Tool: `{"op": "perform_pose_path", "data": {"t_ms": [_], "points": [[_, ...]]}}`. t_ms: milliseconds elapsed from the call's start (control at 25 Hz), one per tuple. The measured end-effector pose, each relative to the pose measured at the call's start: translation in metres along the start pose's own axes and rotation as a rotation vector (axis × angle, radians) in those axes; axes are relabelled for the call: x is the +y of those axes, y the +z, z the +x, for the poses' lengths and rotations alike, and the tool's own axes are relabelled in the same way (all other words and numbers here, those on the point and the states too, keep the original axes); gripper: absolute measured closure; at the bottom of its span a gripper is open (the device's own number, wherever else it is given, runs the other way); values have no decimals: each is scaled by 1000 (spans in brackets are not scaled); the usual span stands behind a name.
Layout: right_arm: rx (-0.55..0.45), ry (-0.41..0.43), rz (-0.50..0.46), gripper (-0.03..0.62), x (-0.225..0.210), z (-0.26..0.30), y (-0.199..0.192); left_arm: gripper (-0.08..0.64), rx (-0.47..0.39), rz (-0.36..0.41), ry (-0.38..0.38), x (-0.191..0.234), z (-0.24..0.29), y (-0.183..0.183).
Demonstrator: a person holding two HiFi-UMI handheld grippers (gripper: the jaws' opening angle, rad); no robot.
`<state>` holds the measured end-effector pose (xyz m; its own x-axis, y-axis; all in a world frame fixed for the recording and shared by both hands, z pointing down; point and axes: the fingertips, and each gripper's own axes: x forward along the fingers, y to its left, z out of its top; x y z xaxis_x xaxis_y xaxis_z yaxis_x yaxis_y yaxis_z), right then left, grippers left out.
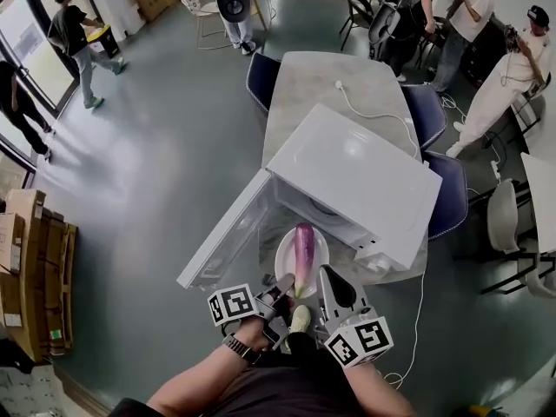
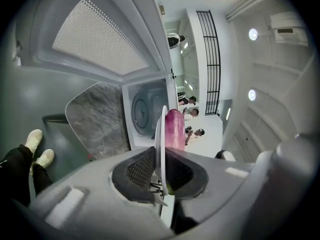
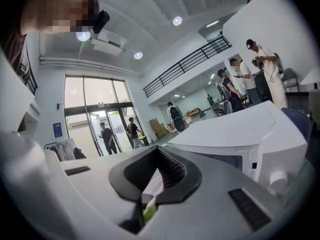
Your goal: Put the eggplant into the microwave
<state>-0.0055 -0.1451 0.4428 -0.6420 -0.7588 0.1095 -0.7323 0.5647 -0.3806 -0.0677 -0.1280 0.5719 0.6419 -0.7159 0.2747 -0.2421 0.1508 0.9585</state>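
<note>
My left tool (image 1: 280, 287) is clenched on the near rim of a white plate (image 1: 285, 263); in the left gripper view the plate's edge runs straight up between the two ribbed pads, pinched from both sides. My right tool (image 1: 323, 276) is closed on the same plate from the other side of its near rim, and in the right gripper view a wedge of white plate and the green stem (image 3: 148, 211) show between its pads. The eggplant (image 1: 304, 246) lies lengthwise on the plate, purple-pink, with its stem end toward me and its rounded end toward the microwave (image 1: 365, 176). Plate and eggplant are just in front of the microwave's open mouth, not inside it. I cannot tell whether the plate rests on anything. The microwave's door (image 1: 226, 233) stands swung wide open on the side of my left tool, and the left gripper view looks past it into the cavity with its round turntable (image 2: 142, 111). The microwave sits on a grey table (image 1: 313, 81), near the end closest to me. A white cable (image 1: 373, 115) trails over the table behind the microwave. Dark blue chairs (image 1: 447, 194) stand beside the table, close to the microwave, and several people (image 1: 508, 76) stand well beyond it.
</note>
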Motion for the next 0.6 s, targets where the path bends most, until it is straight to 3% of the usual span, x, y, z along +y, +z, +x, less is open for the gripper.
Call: {"op": "perform_pose_path", "data": {"t_ms": [240,600], "points": [[-18,-69,1,591,-20,9,-19,528,66,22,-5,23,31,18],[-27,-125,14,591,-47,27,-50,528,112,-11,7,68,83,35]]}}
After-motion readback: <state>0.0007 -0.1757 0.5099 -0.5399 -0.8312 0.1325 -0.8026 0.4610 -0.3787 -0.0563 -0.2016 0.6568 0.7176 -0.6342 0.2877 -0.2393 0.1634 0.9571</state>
